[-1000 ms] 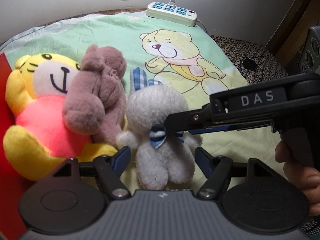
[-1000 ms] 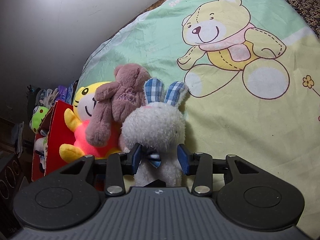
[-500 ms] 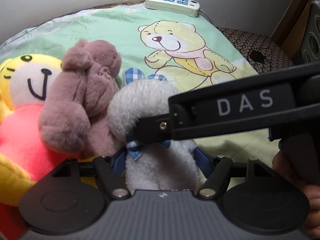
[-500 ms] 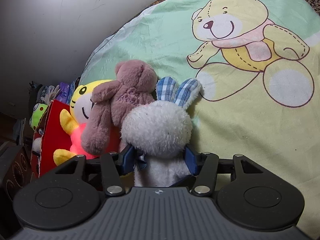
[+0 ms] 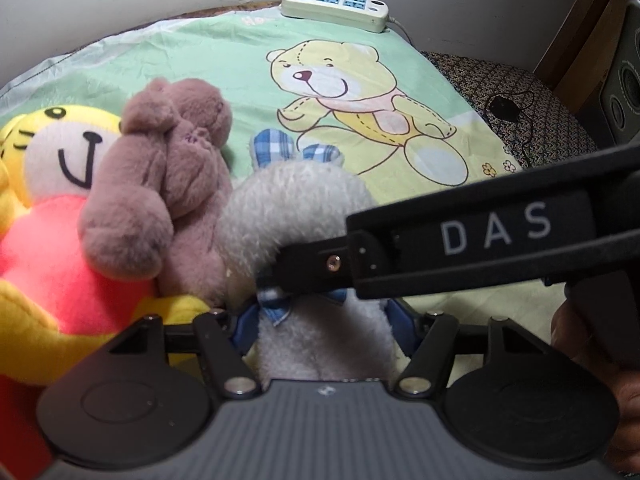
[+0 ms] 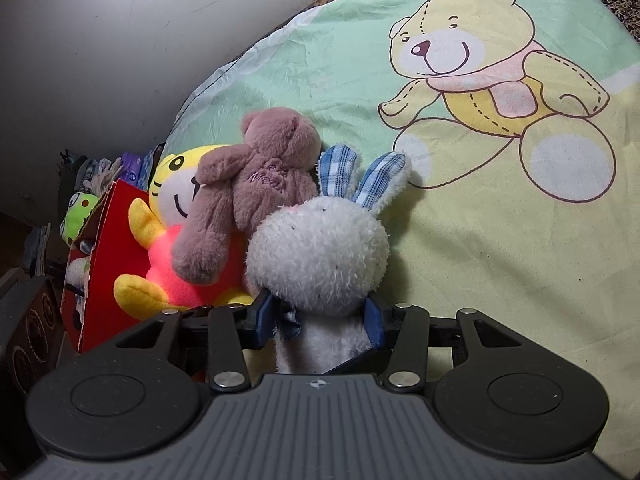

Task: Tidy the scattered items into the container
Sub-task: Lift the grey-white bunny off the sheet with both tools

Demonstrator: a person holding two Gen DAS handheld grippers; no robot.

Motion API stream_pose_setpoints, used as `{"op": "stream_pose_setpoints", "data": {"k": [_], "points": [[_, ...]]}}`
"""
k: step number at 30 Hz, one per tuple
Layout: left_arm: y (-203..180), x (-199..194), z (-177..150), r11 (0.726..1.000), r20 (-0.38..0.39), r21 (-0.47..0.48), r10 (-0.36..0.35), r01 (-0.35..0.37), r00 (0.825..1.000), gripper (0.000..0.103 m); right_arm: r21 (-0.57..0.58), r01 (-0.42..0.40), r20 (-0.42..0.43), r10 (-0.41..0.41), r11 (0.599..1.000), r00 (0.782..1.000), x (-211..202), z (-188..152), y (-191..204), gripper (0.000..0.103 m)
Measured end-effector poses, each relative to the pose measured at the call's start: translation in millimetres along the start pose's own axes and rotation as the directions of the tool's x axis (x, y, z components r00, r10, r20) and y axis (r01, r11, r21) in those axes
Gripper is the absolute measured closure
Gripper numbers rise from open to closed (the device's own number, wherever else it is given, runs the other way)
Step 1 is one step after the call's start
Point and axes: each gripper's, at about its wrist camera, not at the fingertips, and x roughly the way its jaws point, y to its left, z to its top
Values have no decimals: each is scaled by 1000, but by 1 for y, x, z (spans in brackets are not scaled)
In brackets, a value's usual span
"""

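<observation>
Each handheld gripper (image 5: 322,330) is black with blue-padded jaws, silver pivot screws and a ribbed grey housing; the right gripper (image 6: 320,320) bears white "DAS" lettering.

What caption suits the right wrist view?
Right gripper closing on the white bunny at its neck, beside the brown bear and yellow tiger, near the red box.

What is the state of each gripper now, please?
Left gripper: closing around the white rabbit body.
Right gripper: closing around the rabbit's neck.
</observation>
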Motion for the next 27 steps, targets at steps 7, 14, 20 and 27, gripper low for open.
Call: {"op": "stream_pose_setpoints", "data": {"k": [7,14,20,27], "points": [[-10,-17,-8,1000,28,26,12,-13,1000,36,-19,13,23,-13,1000,1000,-13,-11,13,55],[-18,-34,-17,998,34,37,39,-41,999,36,-46,18,43,-16,999,999,-24,-27,29,55],[-25,-48,-28,996,47,54,61,-64,997,36,-64,21,62,-17,998,998,-32,-44,39,55],[-24,-65,-39,995,66,77,62,-67,996,37,-69,42,87,-36,997,996,-37,-60,54,55]]}}
